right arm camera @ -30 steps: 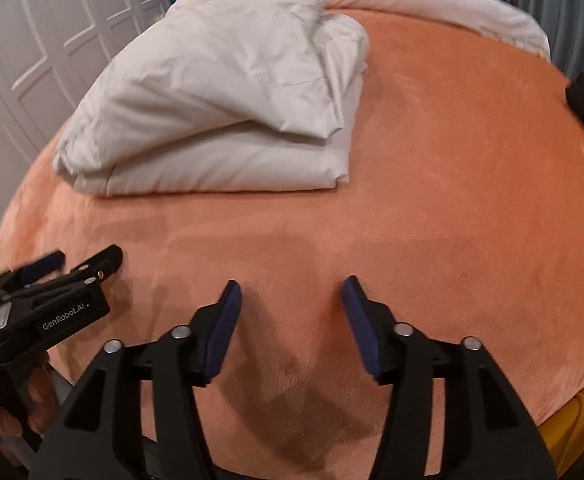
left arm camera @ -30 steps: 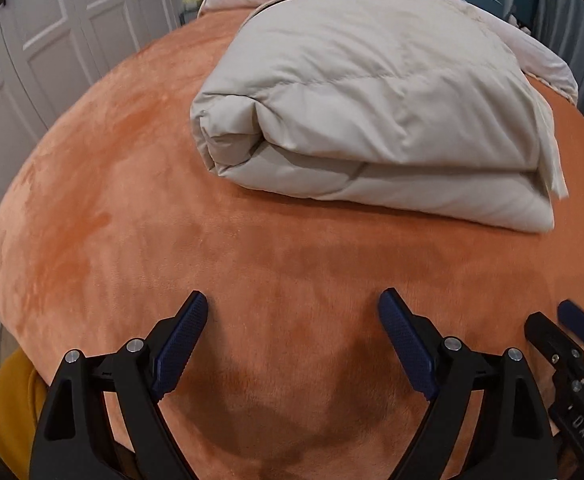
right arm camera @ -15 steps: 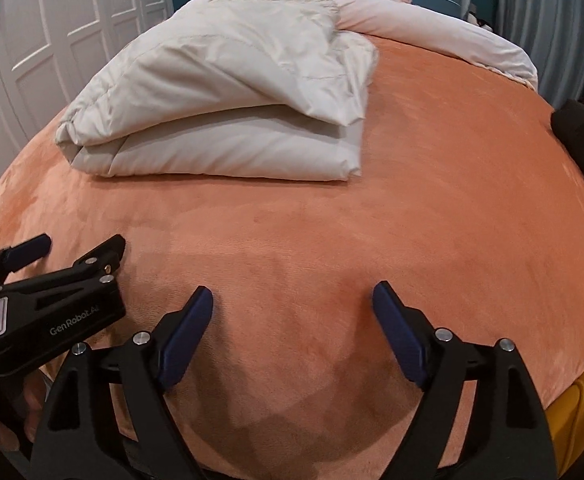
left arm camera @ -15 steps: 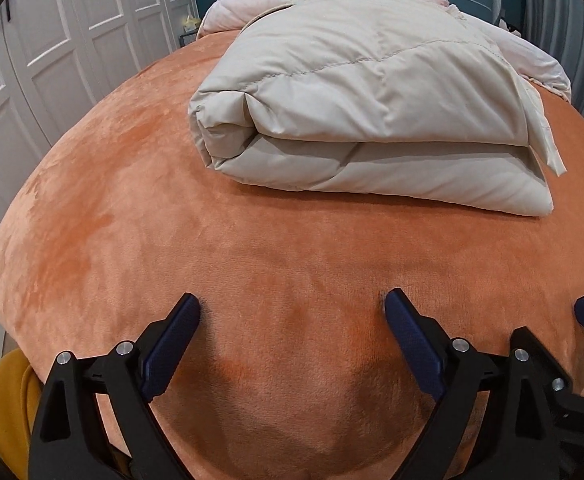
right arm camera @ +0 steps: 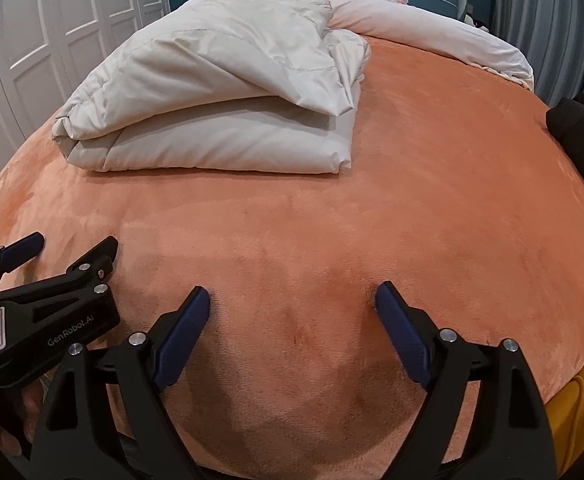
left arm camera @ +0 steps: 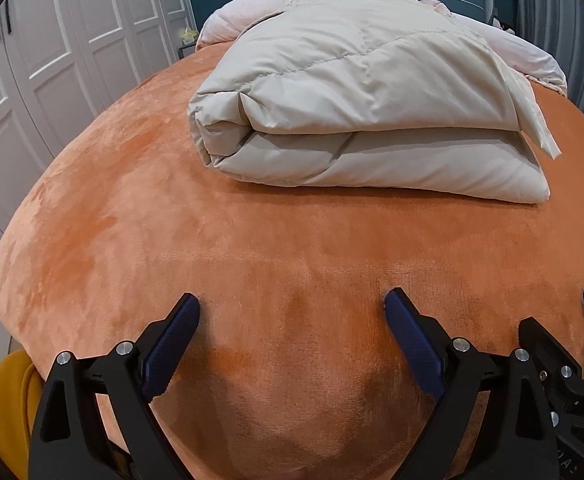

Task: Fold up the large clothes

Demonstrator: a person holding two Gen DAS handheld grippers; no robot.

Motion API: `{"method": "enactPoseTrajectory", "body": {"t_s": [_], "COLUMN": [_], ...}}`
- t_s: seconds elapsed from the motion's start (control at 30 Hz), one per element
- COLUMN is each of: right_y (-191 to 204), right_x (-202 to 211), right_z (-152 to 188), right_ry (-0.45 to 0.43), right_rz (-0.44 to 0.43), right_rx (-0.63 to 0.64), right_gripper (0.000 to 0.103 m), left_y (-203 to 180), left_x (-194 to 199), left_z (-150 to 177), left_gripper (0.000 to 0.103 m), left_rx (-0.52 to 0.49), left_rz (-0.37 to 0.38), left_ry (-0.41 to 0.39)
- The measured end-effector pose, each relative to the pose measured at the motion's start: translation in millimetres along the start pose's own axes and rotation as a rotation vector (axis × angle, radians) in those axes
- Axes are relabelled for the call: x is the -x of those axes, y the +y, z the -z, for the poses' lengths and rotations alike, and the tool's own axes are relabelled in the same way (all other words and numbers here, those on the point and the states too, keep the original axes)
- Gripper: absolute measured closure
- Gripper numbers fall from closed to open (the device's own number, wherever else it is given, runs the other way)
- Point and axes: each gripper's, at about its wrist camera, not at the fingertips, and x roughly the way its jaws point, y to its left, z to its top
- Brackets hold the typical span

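While it lies folded on the orange bedspread [left arm camera: 140,216], the cream down coat [left arm camera: 363,120] runs its long axis crosswise, rolled fold toward the white wardrobes [left arm camera: 52,52]. Well short of it, my left claw [left arm camera: 292,312] gapes empty. My right claw [right arm camera: 292,304], just spreading, grips nothing.

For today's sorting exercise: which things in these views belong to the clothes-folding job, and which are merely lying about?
Belongs to the job:
folded cream padded garment
left gripper, open
right gripper, just opened, nothing between its jaws

Lying about:
orange bed cover
pale pink bedding
black garment
white wardrobe doors
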Motion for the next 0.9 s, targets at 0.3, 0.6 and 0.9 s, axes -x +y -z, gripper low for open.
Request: {"method": "enactPoseTrajectory", "body": {"t_s": [0.3,0.6,0.9], "right_y": [4.8,4.4,4.8], "right_x": [-3.6,-5.7,-6.2], "right_z": [2.9,1.1,0.7], "right_ry": [0.009,0.025,0.025], "right_rz": [0.000,-0.002,0.000], "right_rx": [0.011,0.008,0.008], "right_gripper": [0.015,0.014,0.014], "left_y": [-4.1,-3.3,-4.0], "left_x": [1.5,0.3,1.1], "left_z": [2.7,2.5,2.5], "left_gripper": [0.011,0.011,0.010], "left_rx": [-0.009,-0.008,-0.007], "left_rz": [-0.015,-0.017,-0.018], "left_ry": [-0.012,-0.008,-0.009]}}
